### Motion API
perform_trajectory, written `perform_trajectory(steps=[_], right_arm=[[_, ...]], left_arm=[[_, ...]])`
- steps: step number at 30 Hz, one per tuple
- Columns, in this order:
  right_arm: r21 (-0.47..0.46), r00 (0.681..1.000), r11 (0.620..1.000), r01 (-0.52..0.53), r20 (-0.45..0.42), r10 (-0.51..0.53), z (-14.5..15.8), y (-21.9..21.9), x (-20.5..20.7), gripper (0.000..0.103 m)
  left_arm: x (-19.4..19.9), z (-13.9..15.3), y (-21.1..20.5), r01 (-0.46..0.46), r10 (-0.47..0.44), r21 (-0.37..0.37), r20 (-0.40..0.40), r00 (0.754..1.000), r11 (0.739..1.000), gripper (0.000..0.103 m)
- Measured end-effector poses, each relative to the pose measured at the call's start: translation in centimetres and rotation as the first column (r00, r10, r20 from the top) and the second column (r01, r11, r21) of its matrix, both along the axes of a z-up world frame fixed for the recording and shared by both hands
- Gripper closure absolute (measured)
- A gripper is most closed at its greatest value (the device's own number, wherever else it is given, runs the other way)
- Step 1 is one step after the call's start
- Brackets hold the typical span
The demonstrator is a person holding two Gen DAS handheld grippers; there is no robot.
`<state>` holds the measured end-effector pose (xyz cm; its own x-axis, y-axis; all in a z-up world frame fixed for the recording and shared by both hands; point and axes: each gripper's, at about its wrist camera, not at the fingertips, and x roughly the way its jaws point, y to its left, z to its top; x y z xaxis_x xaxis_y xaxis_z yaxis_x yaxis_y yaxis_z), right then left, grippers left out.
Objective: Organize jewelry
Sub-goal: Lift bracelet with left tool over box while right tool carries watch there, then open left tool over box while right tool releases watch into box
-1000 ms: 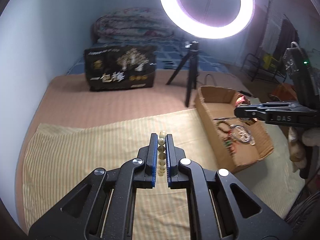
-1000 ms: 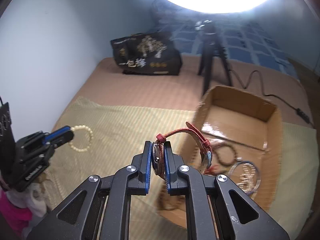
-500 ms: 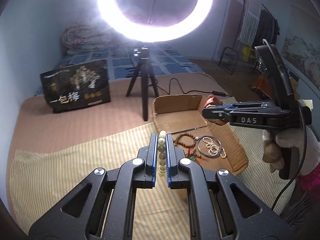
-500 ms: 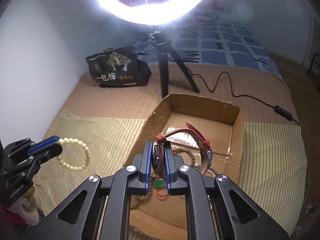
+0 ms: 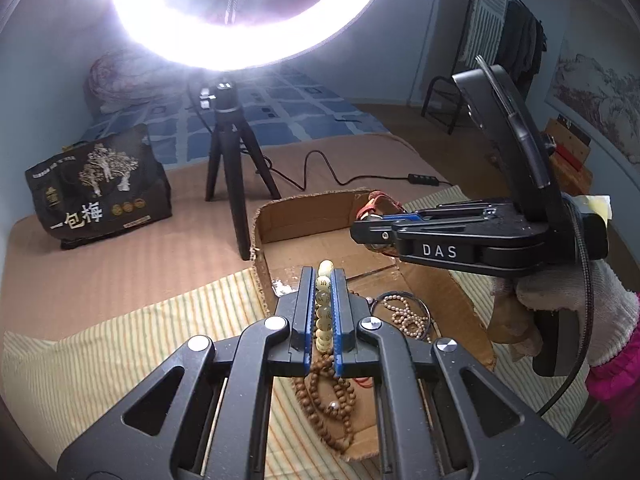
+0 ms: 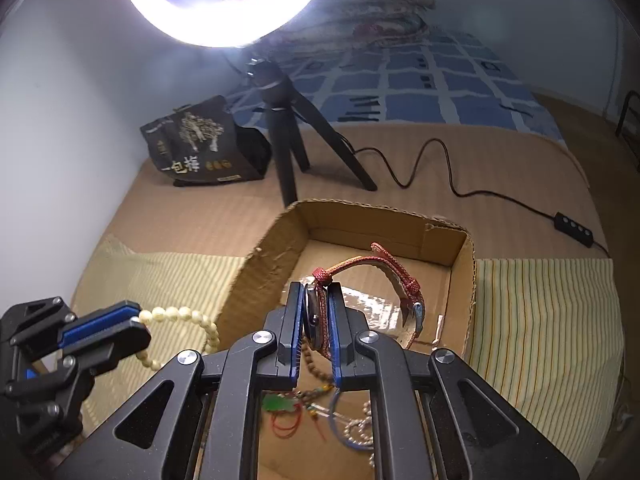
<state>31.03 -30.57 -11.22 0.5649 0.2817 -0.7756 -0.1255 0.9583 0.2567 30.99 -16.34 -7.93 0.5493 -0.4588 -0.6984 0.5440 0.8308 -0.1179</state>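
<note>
My left gripper (image 5: pixel 324 280) is shut on a cream bead bracelet (image 5: pixel 324 300) and holds it over the near left part of the cardboard box (image 5: pixel 304 216). The bracelet also shows in the right wrist view (image 6: pixel 188 316). My right gripper (image 6: pixel 316 292) is shut on a watch with a red strap (image 6: pixel 380 264) and holds it above the middle of the box (image 6: pixel 384 232). In the box lie a brown bead necklace (image 5: pixel 332 400), a pearl string (image 5: pixel 404 316) and a green pendant (image 6: pixel 276 404).
A ring light on a black tripod (image 5: pixel 236 168) stands just behind the box, its cable (image 6: pixel 440 172) running right. A black printed bag (image 5: pixel 100 192) sits at the back left. A striped yellow cloth (image 5: pixel 120 344) covers the bed under the box.
Both grippers have moved toward the box. The left one now hangs its bracelet over the box's near part. The right one holds the watch further over the box's middle.
</note>
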Motion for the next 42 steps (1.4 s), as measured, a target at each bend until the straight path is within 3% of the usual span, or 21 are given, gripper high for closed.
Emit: perform_trajectory(steps=[8, 18, 19, 20, 22, 24, 42], right_arm=[[0.013, 1.000, 1.000, 0.015, -0.028, -0.014, -1.8, -1.1, 1.2, 0.093], [0.003, 0.998, 1.000, 0.031, -0.048, -0.031, -2.3, -1.2, 1.5, 0.091], [0.001, 0.998, 0.999, 0.036, -0.046, -0.036, -2.2, -1.2, 1.5, 0.088], [0.001, 0.998, 0.999, 0.040, -0.043, -0.040, -2.1, -1.2, 1.4, 0.085], [0.002, 0.998, 0.999, 0.045, -0.034, -0.045, -1.9, -1.3, 1.3, 0.077], [0.003, 0.998, 0.999, 0.048, -0.029, -0.047, -1.6, -1.3, 1.1, 0.077], [-0.005, 0.997, 0.998, 0.070, 0.037, -0.070, 2.6, -2.0, -4.3, 0.077]], left_arm=[[0.8, -2.0, -1.3, 0.016, -0.015, 0.029, -0.029, 0.999, 0.999, 0.098], [0.8, -2.1, -1.5, 0.020, -0.019, 0.039, -0.024, 1.000, 0.999, 0.097], [0.7, -2.0, -1.5, 0.019, -0.018, 0.040, -0.025, 1.000, 0.999, 0.090], [0.7, -2.0, -1.5, 0.015, -0.013, 0.039, -0.027, 1.000, 0.999, 0.076], [0.6, -1.8, -1.3, 0.010, -0.009, 0.030, -0.029, 1.000, 0.999, 0.074], [0.4, -1.7, -1.3, 0.008, -0.007, 0.034, -0.026, 1.000, 0.999, 0.074], [-4.9, 3.4, 0.4, -0.020, 0.019, 0.020, 0.053, 0.998, 1.000, 0.074]])
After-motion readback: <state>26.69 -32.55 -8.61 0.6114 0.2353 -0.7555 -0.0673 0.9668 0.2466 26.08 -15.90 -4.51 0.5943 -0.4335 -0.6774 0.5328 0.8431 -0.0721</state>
